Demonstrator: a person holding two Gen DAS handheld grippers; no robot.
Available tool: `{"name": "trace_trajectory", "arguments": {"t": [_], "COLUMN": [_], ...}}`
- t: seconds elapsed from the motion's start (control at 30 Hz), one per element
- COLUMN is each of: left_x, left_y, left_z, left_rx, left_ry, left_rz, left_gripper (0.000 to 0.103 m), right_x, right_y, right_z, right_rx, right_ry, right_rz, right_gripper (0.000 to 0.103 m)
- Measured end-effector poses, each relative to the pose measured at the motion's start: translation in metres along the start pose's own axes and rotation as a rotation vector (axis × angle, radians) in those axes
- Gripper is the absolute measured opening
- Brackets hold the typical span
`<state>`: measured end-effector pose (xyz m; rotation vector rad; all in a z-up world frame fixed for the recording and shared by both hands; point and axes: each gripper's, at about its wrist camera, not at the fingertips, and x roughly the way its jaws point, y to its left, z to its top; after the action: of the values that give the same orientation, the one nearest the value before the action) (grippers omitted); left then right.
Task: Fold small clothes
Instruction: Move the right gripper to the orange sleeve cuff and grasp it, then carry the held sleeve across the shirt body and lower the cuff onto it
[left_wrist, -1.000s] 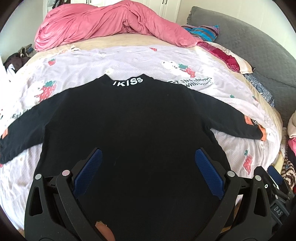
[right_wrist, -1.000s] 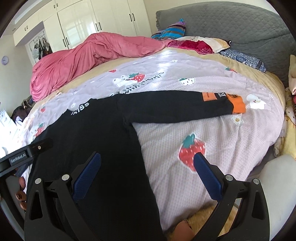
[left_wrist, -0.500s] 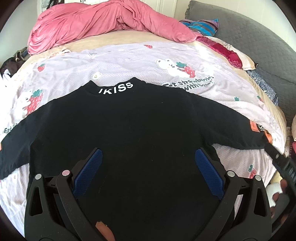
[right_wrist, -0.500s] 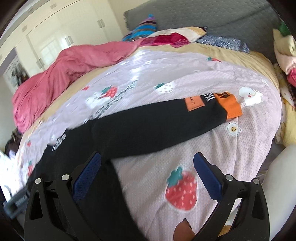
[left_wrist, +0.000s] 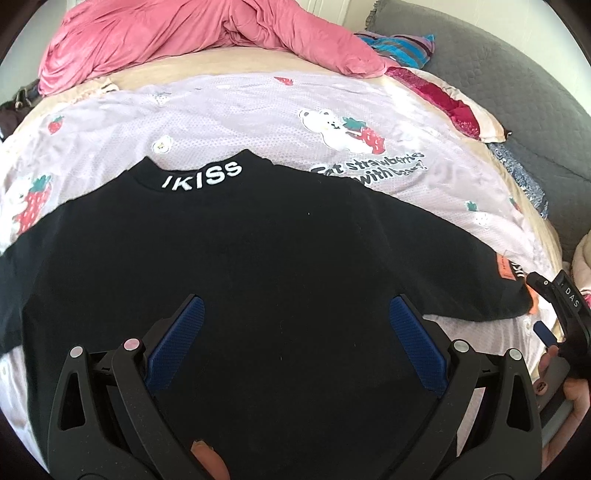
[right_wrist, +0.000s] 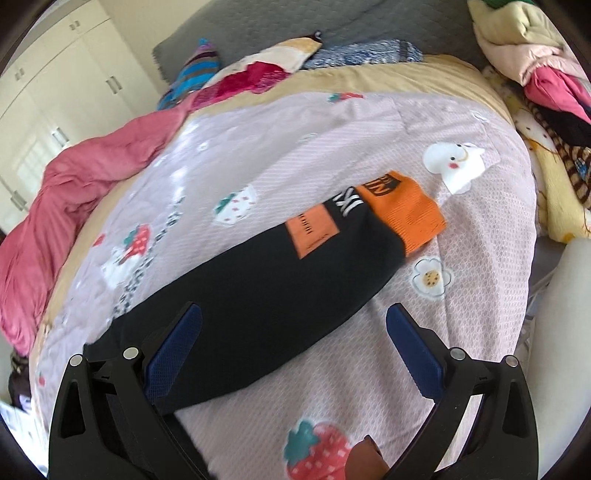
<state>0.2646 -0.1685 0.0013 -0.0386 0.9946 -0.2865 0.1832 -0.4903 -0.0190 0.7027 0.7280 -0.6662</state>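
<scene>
Black sleeve runs up-right from the right gripper toward its orange cuff; both grippers gape wide, the left gripper over the shirt.

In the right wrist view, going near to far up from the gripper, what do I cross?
Right gripper, open → black sleeve → orange patch → orange cuff → strawberry-print sheet → tan bedding edge → grey headboard.
</scene>
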Motion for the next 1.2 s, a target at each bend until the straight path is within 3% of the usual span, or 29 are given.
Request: {"name": "trace_trajectory", "arguments": {"t": [0.27,0.43,0.5,0.57,0.6,0.67,0.77,0.97,1.2], "left_x": [0.018,0.019,0.016,0.013,0.012,0.008,0.002,-0.011,-0.041], "left_y": [-0.002,0.003,0.007,0.015,0.019,0.027,0.038,0.062,0.093], "left_z": [0.003,0.0,0.0,0.001,0.002,0.005,0.008,0.009,0.011], "left_rx": [0.013,0.024,0.029,0.022,0.017,0.002,-0.02,-0.054,-0.103], "left_ry": [0.026,0.026,0.015,0.014,0.013,0.004,-0.007,-0.004,-0.031], "left_rz": [0.004,0.014,0.026,0.034,0.038,0.043,0.048,0.057,0.058], "left_gripper": [0.094,0.095,0.095,0.095,0.095,0.094,0.095,0.094,0.094], "right_x": [0.043,0.068,0.075,0.074,0.071,0.067,0.055,0.021,0.001], "right_y": [-0.036,-0.038,-0.039,-0.043,-0.046,-0.048,-0.038,0.009,0.066], "right_z": [0.017,0.039,0.044,0.044,0.044,0.045,0.046,0.039,0.017], "right_rx": [0.14,0.147,0.154,0.161,0.178,0.194,0.159,-0.004,-0.161], "right_ry": [0.06,0.052,0.046,0.034,0.024,0.009,-0.044,-0.134,-0.107], "right_rz": [-0.023,-0.07,-0.099,-0.115,-0.099,-0.062,0.026,0.209,0.408], "right_gripper": [0.099,0.096,0.068,0.051,0.038,0.023,0.016,0.016,0.016]}}
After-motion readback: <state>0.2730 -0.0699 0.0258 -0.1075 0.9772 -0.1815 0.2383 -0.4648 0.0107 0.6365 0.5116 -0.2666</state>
